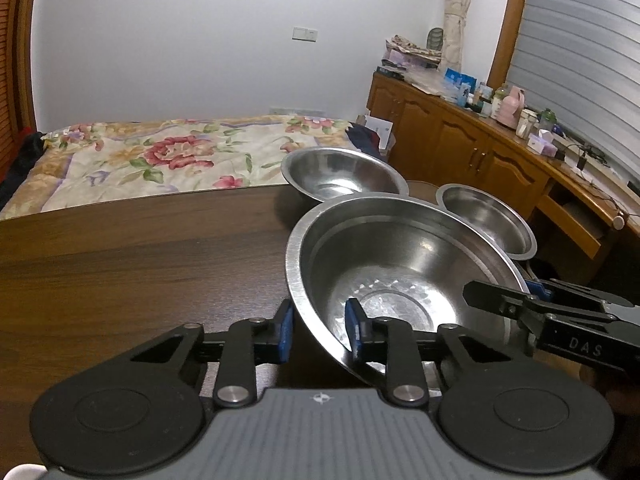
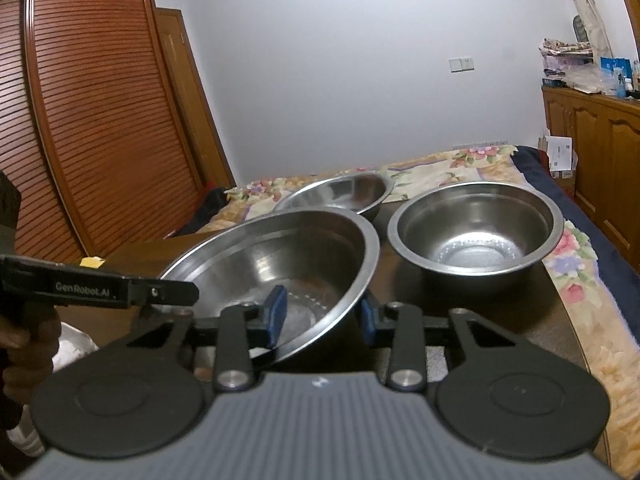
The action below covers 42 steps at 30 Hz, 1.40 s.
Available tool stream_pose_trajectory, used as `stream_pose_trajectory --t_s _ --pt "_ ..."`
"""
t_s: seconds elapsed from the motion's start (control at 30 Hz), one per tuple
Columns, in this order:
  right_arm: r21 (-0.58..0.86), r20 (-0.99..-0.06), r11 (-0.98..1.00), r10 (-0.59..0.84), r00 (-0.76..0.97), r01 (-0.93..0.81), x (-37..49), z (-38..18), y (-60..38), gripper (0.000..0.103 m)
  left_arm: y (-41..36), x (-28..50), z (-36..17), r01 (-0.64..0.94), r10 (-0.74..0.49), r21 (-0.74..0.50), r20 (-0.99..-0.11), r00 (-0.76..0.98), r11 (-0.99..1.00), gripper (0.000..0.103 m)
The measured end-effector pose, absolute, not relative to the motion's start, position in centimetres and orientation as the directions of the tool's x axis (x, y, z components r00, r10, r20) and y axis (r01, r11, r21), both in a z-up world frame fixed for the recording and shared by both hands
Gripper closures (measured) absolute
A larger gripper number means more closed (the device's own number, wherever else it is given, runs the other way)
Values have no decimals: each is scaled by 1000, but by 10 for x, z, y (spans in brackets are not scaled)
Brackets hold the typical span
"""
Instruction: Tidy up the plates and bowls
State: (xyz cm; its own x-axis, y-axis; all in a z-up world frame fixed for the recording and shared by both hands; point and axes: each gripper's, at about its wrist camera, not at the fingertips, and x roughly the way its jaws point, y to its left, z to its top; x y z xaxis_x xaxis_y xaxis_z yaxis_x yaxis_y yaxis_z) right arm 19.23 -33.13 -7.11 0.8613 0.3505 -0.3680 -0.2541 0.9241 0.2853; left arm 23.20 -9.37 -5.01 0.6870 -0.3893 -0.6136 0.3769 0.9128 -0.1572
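Observation:
A large steel bowl sits tilted over the dark wooden table. My left gripper is shut on its near-left rim, one blue pad inside the bowl and one outside. My right gripper is shut on the opposite rim in the same way. A medium steel bowl stands behind it at the table's far edge. A smaller, deeper steel bowl stands empty to its right.
A bed with a floral cover lies just past the table. A wooden cabinet crowded with bottles runs along the right wall. A slatted wardrobe stands at the left. The table's right edge is close to the small bowl.

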Motion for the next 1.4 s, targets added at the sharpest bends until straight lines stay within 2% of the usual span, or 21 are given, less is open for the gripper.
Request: stream_pose_trajectory --t_s 0.3,0.93,1.4 --pt "297 -359 921 352 864 -251 193 -72 -333 70 -94 231 -49 378 -387 -152 -615 687 913 76" --pt "311 -333 904 392 857 -293 184 -63 -329 71 -80 206 -35 382 -385 -133 -573 724 915 76" --pt "288 -324 920 354 878 -265 146 -48 -328 71 -72 166 -26 424 -444 -167 -534 720 890 76"
